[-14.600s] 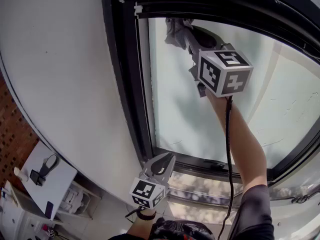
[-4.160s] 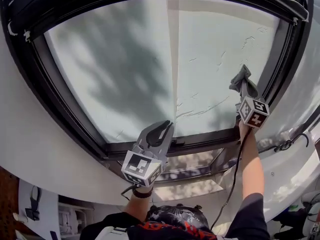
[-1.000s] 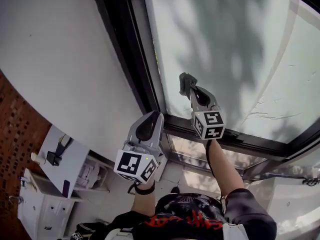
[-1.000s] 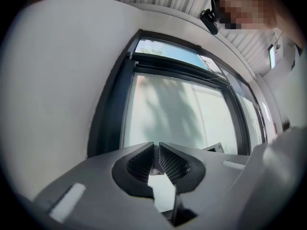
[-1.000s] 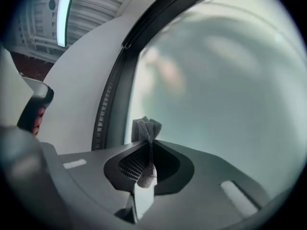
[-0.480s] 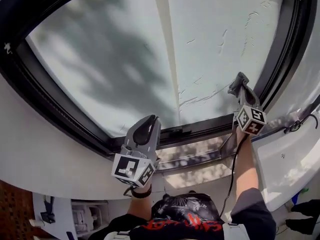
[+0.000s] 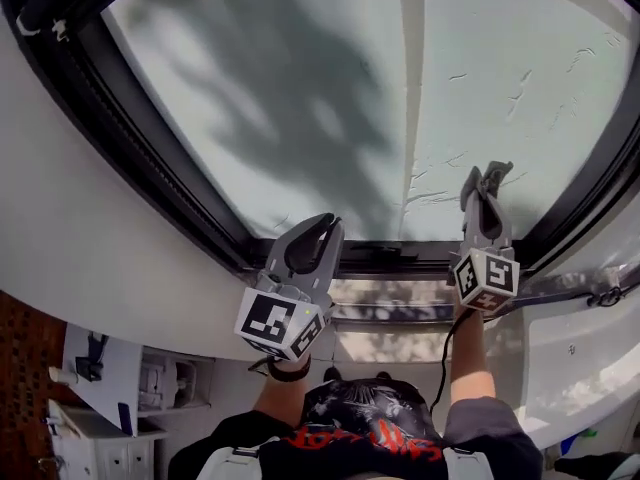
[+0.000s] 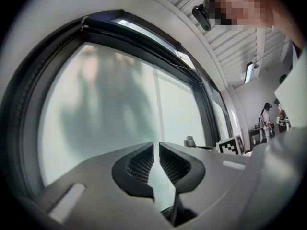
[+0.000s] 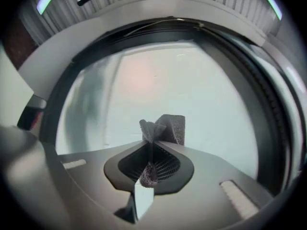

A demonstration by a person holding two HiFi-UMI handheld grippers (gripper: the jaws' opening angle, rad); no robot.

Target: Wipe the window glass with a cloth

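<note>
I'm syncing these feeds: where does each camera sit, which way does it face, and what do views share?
Head view: on the person's head, facing the window glass; shows both forearms, left gripper, right gripper.
Left gripper view: on the left gripper, along its empty, closed jaws toward the glass.
Right gripper view: on the right gripper, along jaws shut on the cloth, toward the glass.
All three share the glass.

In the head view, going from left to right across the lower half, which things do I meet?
White cabinet → left gripper → right gripper holding the cloth → dark hook on the sill.
</note>
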